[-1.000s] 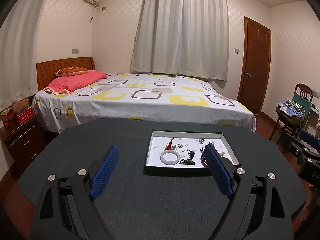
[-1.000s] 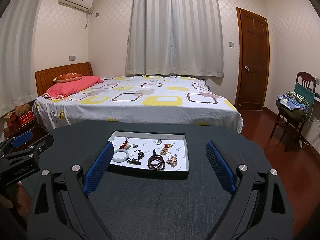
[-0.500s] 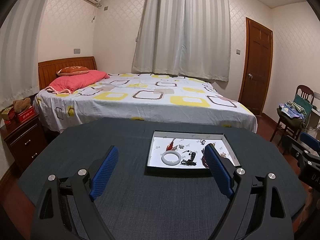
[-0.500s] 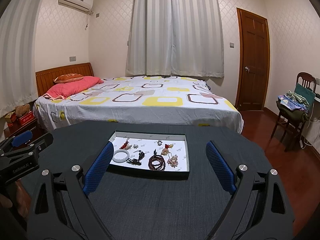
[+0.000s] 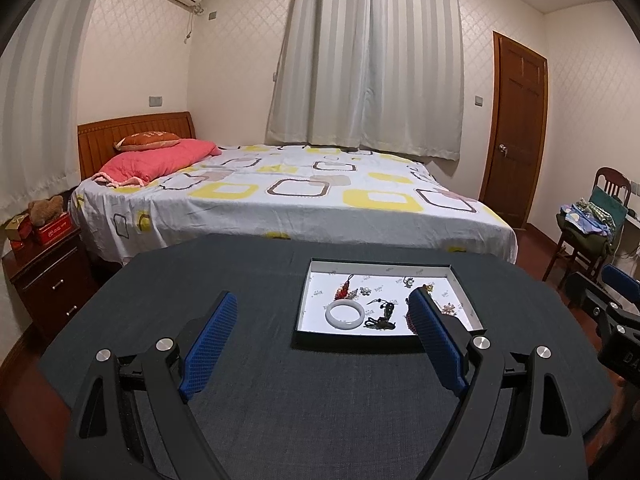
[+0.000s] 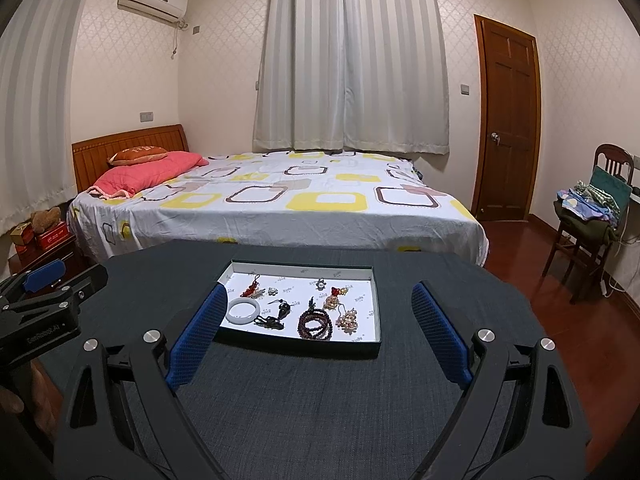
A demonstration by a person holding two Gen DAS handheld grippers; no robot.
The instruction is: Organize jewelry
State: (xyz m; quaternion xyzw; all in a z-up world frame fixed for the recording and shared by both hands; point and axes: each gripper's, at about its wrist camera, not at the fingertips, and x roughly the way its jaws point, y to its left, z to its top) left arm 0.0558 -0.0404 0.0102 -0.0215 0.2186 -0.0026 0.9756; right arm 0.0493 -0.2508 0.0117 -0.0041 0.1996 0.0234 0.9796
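A shallow tray (image 6: 304, 347) with a white floor sits on the dark table (image 6: 320, 400); it also shows in the left wrist view (image 5: 360, 340). In it lie a white bangle (image 6: 241, 311), a dark beaded bracelet (image 6: 315, 322), a red knot charm (image 6: 251, 288), a black cord pendant (image 6: 280, 314) and pearl clusters (image 6: 347, 319). The bangle also shows in the left wrist view (image 5: 345, 314). My left gripper (image 5: 322, 318) is open and empty, short of the tray. My right gripper (image 6: 316, 308) is open and empty, its jaws framing the tray from the near side.
A bed (image 6: 276, 204) stands beyond the table's far edge. A nightstand (image 5: 44, 268) is at the left, a chair with clothes (image 6: 588, 216) and a door (image 6: 506, 120) at the right. Each gripper shows at the edge of the other's view.
Both views have shifted only slightly; the grippers stay open and the jewelry has not moved.
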